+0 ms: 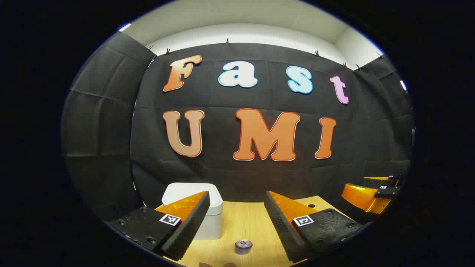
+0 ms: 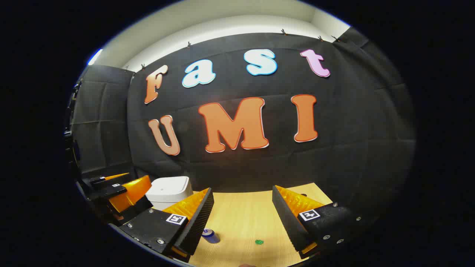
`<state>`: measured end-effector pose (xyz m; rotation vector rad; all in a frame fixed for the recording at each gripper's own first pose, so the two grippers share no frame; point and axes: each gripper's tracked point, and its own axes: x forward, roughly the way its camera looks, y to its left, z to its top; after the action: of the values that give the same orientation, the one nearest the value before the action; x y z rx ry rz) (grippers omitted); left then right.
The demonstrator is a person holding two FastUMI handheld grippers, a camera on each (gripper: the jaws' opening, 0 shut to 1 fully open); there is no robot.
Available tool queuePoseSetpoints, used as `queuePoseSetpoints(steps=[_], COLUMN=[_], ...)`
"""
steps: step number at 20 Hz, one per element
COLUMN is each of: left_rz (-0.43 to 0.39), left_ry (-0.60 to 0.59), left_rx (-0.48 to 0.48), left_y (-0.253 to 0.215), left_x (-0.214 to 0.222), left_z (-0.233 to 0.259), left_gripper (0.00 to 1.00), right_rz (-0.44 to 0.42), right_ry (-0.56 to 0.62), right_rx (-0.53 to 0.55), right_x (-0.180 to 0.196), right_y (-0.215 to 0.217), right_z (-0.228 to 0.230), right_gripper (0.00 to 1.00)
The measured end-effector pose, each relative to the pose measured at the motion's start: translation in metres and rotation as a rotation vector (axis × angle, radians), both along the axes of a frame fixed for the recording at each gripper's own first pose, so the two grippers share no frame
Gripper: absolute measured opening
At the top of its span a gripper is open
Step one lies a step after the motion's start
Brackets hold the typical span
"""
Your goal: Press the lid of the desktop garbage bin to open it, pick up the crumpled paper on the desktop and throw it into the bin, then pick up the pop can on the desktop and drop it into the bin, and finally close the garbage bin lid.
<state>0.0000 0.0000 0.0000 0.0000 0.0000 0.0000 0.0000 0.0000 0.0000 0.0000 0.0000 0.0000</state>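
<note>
Lid-pressing is, by my judgement, the step in hand: the white, rounded-square plastic garbage bin sits with its lid down, and nothing is held.

In the left gripper view, the left gripper has its fingers spread wide apart and empty. The bin stands just ahead of it, partly behind its left finger. A small metal pop can with a silver top stands upright on the light wooden desktop, low between the fingers and close in. The other gripper shows off to the right, beyond the desktop's edge.

In the right gripper view, the right gripper is likewise spread open with nothing between its fingers. The bin lies ahead and to its left; the can, blue-sided from here, peeks out beside its left finger. A small green scrap lies on the wood between the fingers; whether this is the crumpled paper I cannot tell.

Next, one gripper must come down onto the bin's lid and press it. The left one seems better placed, since the bin is almost straight ahead of it.

Small square black-and-white marker tags sit on each finger; no brand or readable writing shows on the can or bin.
</note>
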Motion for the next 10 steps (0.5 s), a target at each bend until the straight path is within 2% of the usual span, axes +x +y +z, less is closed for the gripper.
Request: queuePoseSetpoints(steps=[2, 4, 7, 10], left_rz=[-0.006, 0.002, 0.006, -0.043], left_ry=[0.016, 0.04, 0.024, 0.039], left_rx=[-0.019, -0.024, -0.031, -0.062], left_y=[-0.005, -0.004, 0.0, -0.006], left_x=[0.006, 0.013, 0.025, 0.041], left_z=[-0.006, -0.011, -0.003, 0.0], left_gripper=[0.92, 0.92, 0.94, 0.94], right_rz=[-0.012, 0.006, -0.015, -0.062], right_ry=[-0.031, -0.012, -0.011, -0.02], right_rx=[-0.014, 0.012, 0.006, 0.006], right_x=[0.006, 0.016, 0.024, 0.032], right_y=[-0.01, -0.007, -0.013, -0.018], right_z=[0.008, 0.004, 0.007, 0.012], right_gripper=[0.94, 0.94, 0.94, 0.94])
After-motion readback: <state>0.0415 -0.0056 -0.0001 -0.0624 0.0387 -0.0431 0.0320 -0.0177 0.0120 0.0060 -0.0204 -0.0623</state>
